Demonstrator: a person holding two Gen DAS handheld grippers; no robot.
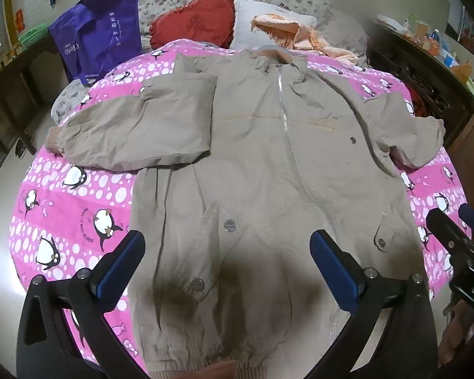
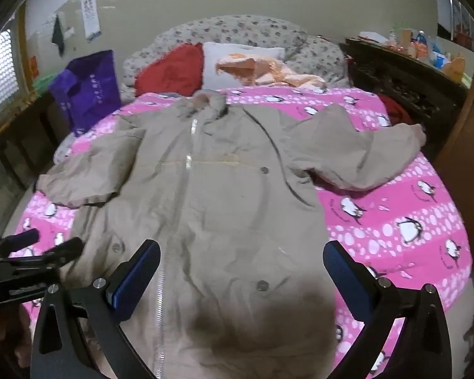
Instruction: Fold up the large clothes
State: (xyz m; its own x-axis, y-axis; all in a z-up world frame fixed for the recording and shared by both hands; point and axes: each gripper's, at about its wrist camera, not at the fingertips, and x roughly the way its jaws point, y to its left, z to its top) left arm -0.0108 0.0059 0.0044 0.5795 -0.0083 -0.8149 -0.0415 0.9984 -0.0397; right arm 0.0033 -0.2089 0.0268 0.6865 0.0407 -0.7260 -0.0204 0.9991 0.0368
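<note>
1. On the bed, over the pink penguin-print cover [image 1: 79,195], the beige jacket [image 1: 262,170] lies face up and zipped, collar toward the pillows and ribbed hem nearest the cameras.
2. Done so far, as I judge it: the jacket is spread flat and fairly smooth — no fold of the body shows yet.
3. The left sleeve [image 1: 126,132] lies bent across the cover with its upper part overlapping the chest edge; whether that counts as a deliberate first fold I cannot tell.
4. The right sleeve [image 2: 357,154] stretches out sideways onto the cover, clearly unfolded.
5. The left gripper [image 1: 227,252] hovers above the lower front, jaws spread wide and nothing between them.
6. The right gripper [image 2: 241,268] hangs over the lower front near the zip — jaws equally wide, holding nothing.
7. Left to do, by my reading: bring both sleeves in over the chest, then fold the body up from the hem.
</note>
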